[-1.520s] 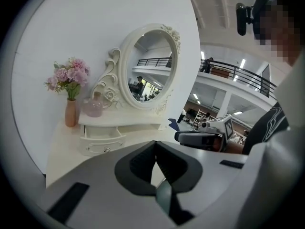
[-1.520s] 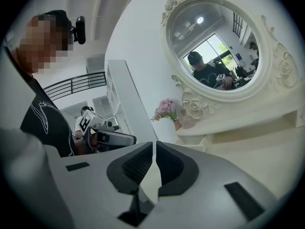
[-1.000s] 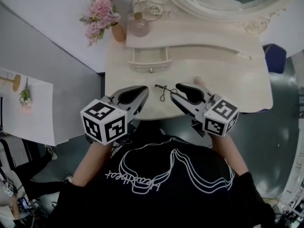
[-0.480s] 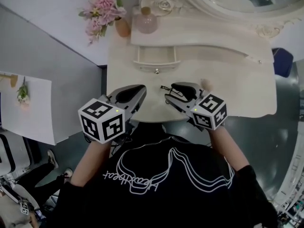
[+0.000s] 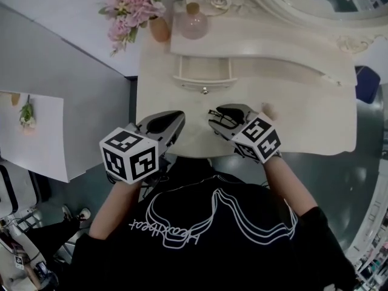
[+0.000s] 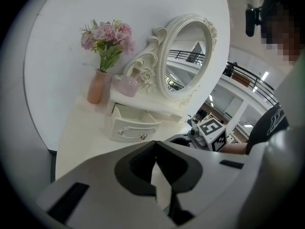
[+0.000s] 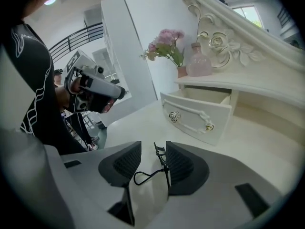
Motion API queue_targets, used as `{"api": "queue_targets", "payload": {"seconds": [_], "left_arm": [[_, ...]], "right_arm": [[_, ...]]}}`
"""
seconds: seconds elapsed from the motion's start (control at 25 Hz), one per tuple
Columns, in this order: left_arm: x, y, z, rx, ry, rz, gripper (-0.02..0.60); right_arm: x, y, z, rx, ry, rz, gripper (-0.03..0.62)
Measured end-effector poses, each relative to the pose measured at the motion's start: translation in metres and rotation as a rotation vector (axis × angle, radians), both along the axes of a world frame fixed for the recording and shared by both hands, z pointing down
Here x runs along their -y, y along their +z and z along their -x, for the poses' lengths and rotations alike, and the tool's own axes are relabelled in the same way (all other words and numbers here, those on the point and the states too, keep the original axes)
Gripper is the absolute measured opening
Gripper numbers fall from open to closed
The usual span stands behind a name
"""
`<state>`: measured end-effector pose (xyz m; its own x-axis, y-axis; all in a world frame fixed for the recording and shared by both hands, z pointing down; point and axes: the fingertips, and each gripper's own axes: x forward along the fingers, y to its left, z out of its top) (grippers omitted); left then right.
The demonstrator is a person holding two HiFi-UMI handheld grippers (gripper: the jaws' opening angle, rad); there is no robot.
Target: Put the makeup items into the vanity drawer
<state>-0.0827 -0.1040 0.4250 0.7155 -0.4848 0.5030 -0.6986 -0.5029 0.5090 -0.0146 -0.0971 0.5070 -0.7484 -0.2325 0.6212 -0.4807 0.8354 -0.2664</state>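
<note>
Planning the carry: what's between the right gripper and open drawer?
Bare tabletop up to the drawer, per right gripper view; the black wire item lies within the right gripper, its jaws just opened wider.

Smooth matt vanity drawer (image 5: 204,82)

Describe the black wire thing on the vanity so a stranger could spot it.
Find the white vanity table, then its small open drawer. In front of that drawer, on the tabletop, the black wire thing lies between the jaws of the right gripper, which have just been opening. It is the only thin, dark, looped item on the pale top.
</note>
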Motion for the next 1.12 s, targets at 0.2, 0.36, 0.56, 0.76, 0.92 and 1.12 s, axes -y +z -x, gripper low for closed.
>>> {"api": "queue_targets", "payload": {"seconds": [0.2, 0.36, 0.56, 0.76, 0.92, 1.12], "left_arm": [[0.001, 0.006, 0.0, 0.003, -0.003, 0.017, 0.003], [0.004, 0.007, 0.001, 0.004, -0.004, 0.014, 0.003], [0.007, 0.011, 0.007, 0.017, -0.024, 0.022, 0.003], [0.007, 0.013, 0.009, 0.028, -0.027, 0.03, 0.003], [0.007, 0.013, 0.008, 0.031, -0.023, 0.027, 0.003], [0.008, 0.012, 0.005, 0.031, -0.014, 0.027, 0.003]], "right_arm": [[0.002, 0.009, 0.002, -0.063, -0.039, -0.026, 0.155], [0.003, 0.015, 0.003, -0.091, -0.053, -0.032, 0.124], [0.003, 0.018, 0.004, -0.105, -0.049, -0.033, 0.065], [0.003, 0.017, 0.003, -0.103, -0.044, -0.036, 0.034], [0.003, 0.016, 0.002, -0.104, -0.035, -0.037, 0.028], [0.004, 0.009, 0.0, -0.076, -0.012, -0.03, 0.026]]}}
